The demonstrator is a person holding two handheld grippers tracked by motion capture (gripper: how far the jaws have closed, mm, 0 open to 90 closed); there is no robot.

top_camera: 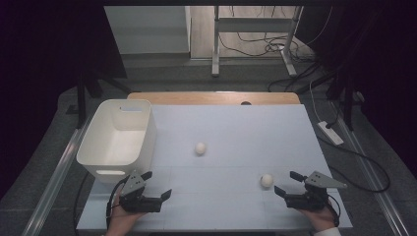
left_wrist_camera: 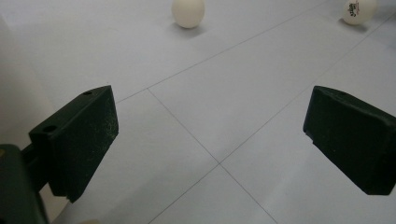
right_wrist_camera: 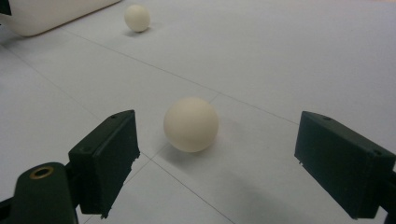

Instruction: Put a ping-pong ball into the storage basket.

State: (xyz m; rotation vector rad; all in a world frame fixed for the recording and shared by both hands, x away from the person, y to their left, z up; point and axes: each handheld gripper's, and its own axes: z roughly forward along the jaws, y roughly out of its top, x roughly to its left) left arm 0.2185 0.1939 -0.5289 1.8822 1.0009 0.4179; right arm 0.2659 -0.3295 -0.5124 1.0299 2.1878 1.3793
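Observation:
Two white balls lie on the white table sheet (top_camera: pixel 236 123). One ball (top_camera: pixel 200 148) rests near the middle, also seen far ahead as ball (left_wrist_camera: pixel 187 11) and ball (right_wrist_camera: pixel 137 17). The other ball (top_camera: pixel 267 180) sits at the front right, just left of my right gripper (top_camera: pixel 286 183). Up close, this ball (right_wrist_camera: pixel 191 124) lies slightly beyond and between the jaws of the open right gripper (right_wrist_camera: pixel 217 135), touching neither; in the left gripper view it is the ball (left_wrist_camera: pixel 358 9) with small print. My left gripper (top_camera: pixel 157 184) is open over bare sheet, its jaws (left_wrist_camera: pixel 210 112) empty.
A white plastic bin (top_camera: pixel 118 137) stands empty at the table's left, just behind the left gripper; its wall (left_wrist_camera: pixel 14 93) shows close at that view's left, and the bin (right_wrist_camera: pixel 46 14) appears far off. Cables and a desk frame (top_camera: pixel 255 39) lie on the floor beyond the table.

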